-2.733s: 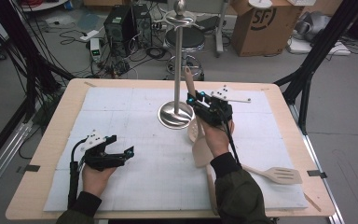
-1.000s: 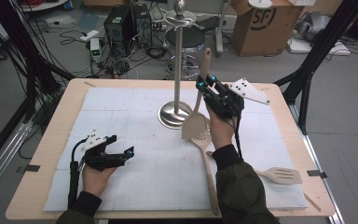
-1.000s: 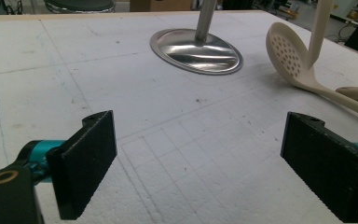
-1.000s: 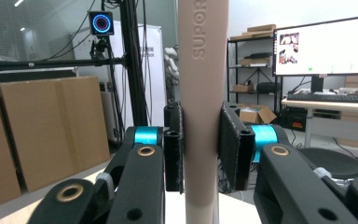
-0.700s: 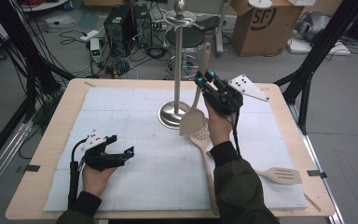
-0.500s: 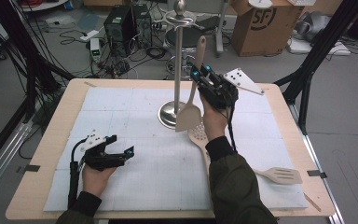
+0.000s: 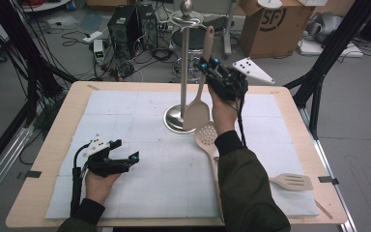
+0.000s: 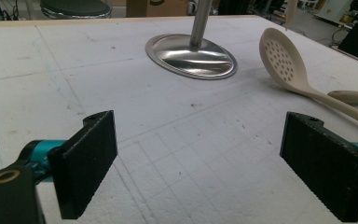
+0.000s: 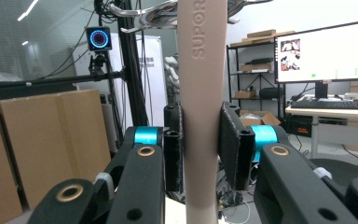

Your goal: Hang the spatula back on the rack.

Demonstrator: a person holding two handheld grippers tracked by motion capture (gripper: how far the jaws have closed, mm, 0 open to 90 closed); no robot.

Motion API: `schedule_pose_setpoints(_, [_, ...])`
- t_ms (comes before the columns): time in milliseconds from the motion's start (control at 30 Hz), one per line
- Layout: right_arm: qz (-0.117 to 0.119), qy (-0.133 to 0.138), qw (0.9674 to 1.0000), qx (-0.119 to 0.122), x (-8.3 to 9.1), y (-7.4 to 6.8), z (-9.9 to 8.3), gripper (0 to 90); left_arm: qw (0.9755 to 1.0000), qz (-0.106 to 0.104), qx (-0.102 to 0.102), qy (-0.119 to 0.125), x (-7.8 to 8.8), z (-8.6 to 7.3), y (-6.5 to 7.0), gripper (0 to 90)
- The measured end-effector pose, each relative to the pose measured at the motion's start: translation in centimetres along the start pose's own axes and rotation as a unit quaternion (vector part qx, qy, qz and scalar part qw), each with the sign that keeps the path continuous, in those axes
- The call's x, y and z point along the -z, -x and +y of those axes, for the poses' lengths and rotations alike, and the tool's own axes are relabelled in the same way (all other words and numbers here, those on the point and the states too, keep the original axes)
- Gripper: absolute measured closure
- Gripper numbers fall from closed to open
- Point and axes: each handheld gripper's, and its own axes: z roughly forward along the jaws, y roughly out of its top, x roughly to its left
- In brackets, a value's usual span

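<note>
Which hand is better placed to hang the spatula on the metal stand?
Right. The right gripper is shut on the spatula, held upright beside the stand; the left gripper rests open on the table, far off.

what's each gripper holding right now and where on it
The right gripper clamps the beige spatula by its handle, blade hanging down beside the steel stand. The left gripper holds nothing, jaws open.

Cream turner (image 7: 197,112) with raised letters on its handle, between black jaws of the right gripper (image 7: 206,64) with bright blue bits. Cream spoon (image 7: 206,136) dotted with small holes. Shiny silver stand (image 7: 185,72). White mat (image 7: 125,111) with thin grid lines on a light wood table (image 7: 63,118). Black left gripper (image 7: 125,154) with blue bits. Dark green sleeves (image 7: 251,193).
</note>
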Motion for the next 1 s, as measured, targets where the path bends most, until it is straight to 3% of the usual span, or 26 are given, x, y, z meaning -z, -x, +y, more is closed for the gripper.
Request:
schedule_pose_setpoints(467, [0.01, -0.012, 0.9998, -0.011, -1.2, 1.0, 0.2, 73.3, 1.0, -0.002, -0.004, -0.003, 0.0, 0.0, 0.0, 11.5])
schedule_pose_setpoints(1000, [0.026, -0.023, 0.9994, -0.009, -2.2, 0.9, -0.2, 73.3, 1.0, 0.003, -0.004, -0.004, 0.1, -0.1, 0.0, 11.5])
